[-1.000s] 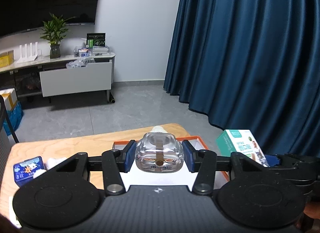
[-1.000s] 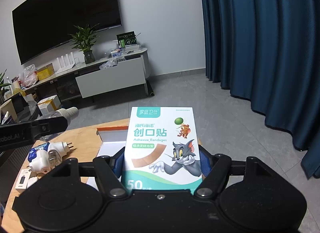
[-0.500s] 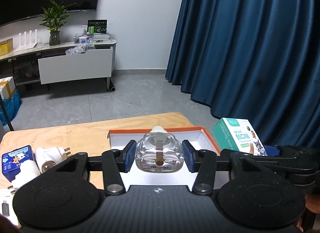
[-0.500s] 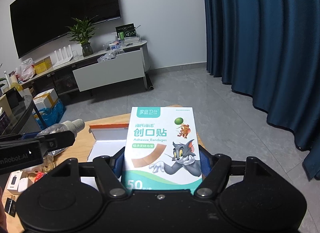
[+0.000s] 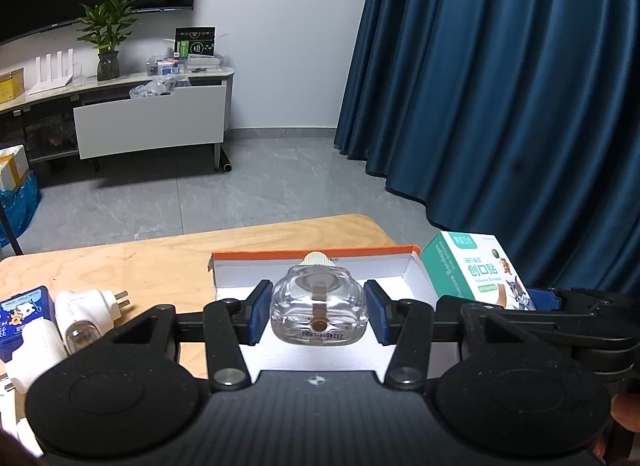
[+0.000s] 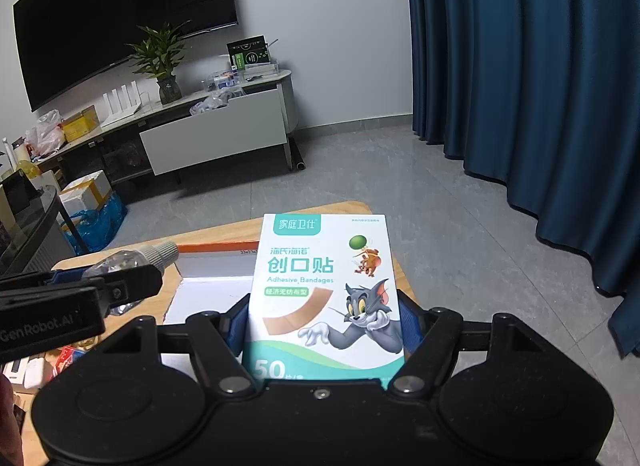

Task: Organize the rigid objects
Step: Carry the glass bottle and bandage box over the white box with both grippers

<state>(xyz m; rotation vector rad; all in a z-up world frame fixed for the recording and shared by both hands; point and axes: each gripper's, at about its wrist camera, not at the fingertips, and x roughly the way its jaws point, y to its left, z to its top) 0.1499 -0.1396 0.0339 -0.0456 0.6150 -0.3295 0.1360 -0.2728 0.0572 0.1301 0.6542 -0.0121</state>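
Observation:
My left gripper (image 5: 319,318) is shut on a clear glass bottle (image 5: 318,302) with a white ribbed cap, its blue pads pressing the bottle's sides. It hangs over a shallow white box with an orange rim (image 5: 312,256) on the wooden table. My right gripper (image 6: 324,326) is shut on a teal-and-white adhesive bandage box (image 6: 324,266), held upright just right of the orange-rimmed box (image 6: 216,246). The left wrist view shows the bandage box (image 5: 476,270) at the right. In the right wrist view, the bottle (image 6: 120,262) and left gripper (image 6: 120,286) sit at the left.
Two white plug adapters (image 5: 88,314) and a small blue box (image 5: 24,310) lie on the table (image 5: 160,262) left of the orange-rimmed box. Small items (image 6: 36,370) crowd the table's near left. Blue curtains (image 5: 500,105) hang right; a TV stand (image 5: 152,121) stands behind.
Both grippers have eased forward and slightly down toward the orange-rimmed box, each keeping its hold. More of the table and the plug adapters now shows at the left.

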